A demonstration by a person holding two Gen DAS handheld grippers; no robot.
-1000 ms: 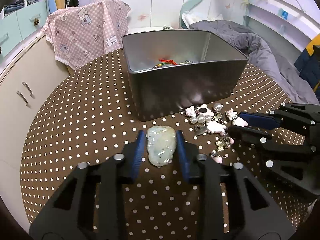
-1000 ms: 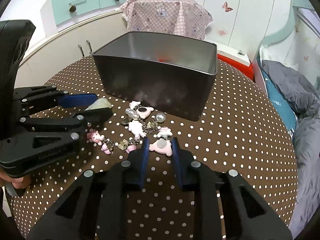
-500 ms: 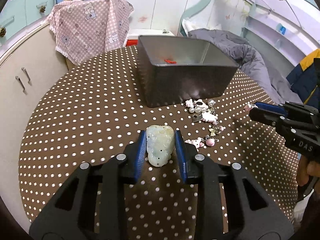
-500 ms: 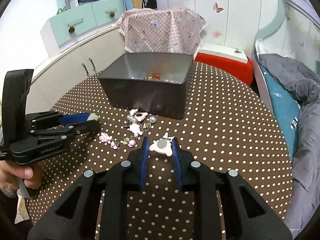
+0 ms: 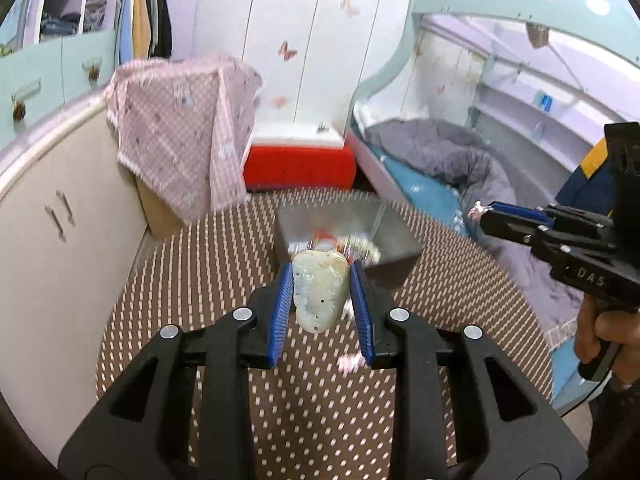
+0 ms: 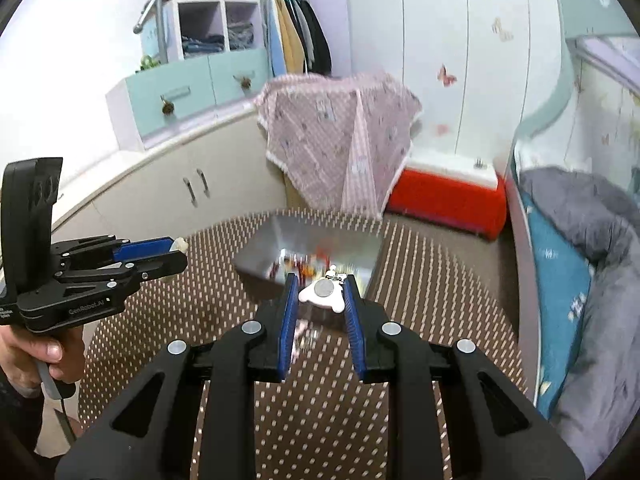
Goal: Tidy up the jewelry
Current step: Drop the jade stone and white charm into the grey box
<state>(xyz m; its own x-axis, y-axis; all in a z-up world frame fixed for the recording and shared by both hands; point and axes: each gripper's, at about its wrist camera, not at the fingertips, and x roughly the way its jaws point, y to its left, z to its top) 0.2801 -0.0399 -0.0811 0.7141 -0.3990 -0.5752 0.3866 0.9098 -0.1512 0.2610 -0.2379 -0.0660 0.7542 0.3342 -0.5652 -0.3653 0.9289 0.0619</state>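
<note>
Fingers, left: left gripper (image 5: pixel 322 300) pinches the pale green jade pendant (image 5: pixel 319 295) between its blue pads, which press both of its long edges.
Fingers, right: right gripper (image 6: pixel 321 298) pinches the pink-and-white charm (image 6: pixel 323 296), a round silver stud facing up.
Change: a second ago both pieces lay on the dotted counter (image 5: pixel 208 280) by the loose pile; now both are lifted well clear of it and carried high.
Tin: the grey metal box (image 5: pixel 352 240) sits ahead of and below both pairs of fingers, with red and metallic pieces blurred inside.
Left behind: a pink charm (image 5: pixel 350 362) lies on the counter under the left fingers; the rest is too blurred to make out.
Meaning: both pick-ups look secure, so the drop into the box is probably next, with more pieces still to fetch afterwards.
</note>
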